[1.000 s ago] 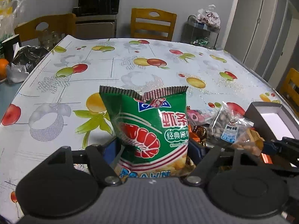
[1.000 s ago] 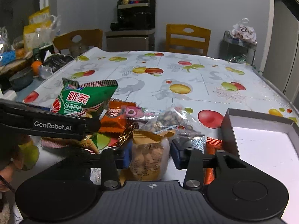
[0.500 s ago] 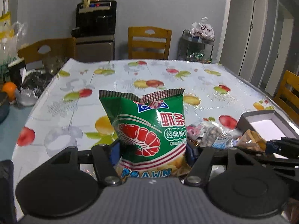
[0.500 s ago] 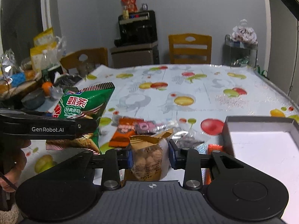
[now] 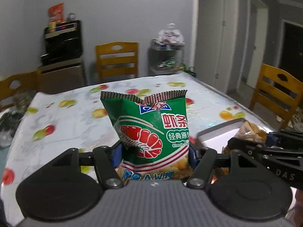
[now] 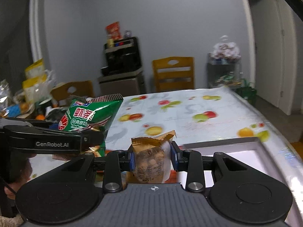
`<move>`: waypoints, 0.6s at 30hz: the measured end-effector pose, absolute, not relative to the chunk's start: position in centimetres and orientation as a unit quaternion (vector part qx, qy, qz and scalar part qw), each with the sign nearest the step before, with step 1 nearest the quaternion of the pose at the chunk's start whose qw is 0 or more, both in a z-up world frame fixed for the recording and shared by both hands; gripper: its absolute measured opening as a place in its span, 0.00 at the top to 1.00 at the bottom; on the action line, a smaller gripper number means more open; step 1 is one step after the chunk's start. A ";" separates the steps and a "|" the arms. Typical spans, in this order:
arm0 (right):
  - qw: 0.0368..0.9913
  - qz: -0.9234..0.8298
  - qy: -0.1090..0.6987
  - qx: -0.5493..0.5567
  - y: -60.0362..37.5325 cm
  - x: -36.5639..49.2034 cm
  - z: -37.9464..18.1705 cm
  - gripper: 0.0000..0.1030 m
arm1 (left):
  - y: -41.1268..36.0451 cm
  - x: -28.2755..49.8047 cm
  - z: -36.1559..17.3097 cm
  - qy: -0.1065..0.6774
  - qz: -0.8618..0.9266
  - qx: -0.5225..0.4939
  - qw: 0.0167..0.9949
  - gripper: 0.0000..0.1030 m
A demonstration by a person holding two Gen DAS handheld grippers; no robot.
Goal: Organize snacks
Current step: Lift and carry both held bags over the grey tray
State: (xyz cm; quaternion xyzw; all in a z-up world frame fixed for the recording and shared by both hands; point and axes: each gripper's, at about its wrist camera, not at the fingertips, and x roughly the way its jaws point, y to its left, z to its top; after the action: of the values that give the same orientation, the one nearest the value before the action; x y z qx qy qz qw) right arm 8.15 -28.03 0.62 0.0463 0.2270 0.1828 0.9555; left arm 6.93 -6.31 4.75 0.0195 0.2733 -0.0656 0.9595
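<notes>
My left gripper (image 5: 154,156) is shut on a green prawn-cracker bag (image 5: 151,130) and holds it upright above the fruit-patterned table (image 5: 75,124). My right gripper (image 6: 152,158) is shut on a small clear-and-gold nut packet (image 6: 150,158), also lifted. The green bag shows at the left of the right wrist view (image 6: 89,117), in the left gripper (image 6: 56,141). The nut packet shows at the right of the left wrist view (image 5: 248,134). An open grey box with a white inside (image 6: 251,145) lies to the right, below the packet; it also shows in the left wrist view (image 5: 217,134).
Wooden chairs stand at the table's far end (image 5: 116,60) and right side (image 5: 276,94). A dark appliance on a cabinet (image 6: 122,56) and a shelf with bagged goods (image 6: 224,66) stand by the back wall. Clutter lies at the table's left edge (image 6: 28,98).
Both grippers have risen with their snacks and tilted up. The loose snack pile on the table has dropped out of view. The box now lies closer below the right gripper.
</notes>
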 end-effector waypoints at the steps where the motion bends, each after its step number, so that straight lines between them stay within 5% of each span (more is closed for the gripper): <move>1: 0.956 0.176 0.230 0.051 -29.0 8.4 0.5 0.65 | -7.5 7.4 4.9 0.274 -0.075 0.024 0.959 0.39; 18: 0.954 0.090 0.278 0.070 -39.5 11.0 -3.7 0.65 | -24.3 15.7 0.7 0.341 -0.183 0.088 0.918 0.39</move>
State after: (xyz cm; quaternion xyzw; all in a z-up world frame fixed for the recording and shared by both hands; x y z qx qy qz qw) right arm 11.01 -39.52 -3.73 0.0699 0.2779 0.0899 0.9538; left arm 15.72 -24.30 0.72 0.0878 0.3412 -0.1833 0.9178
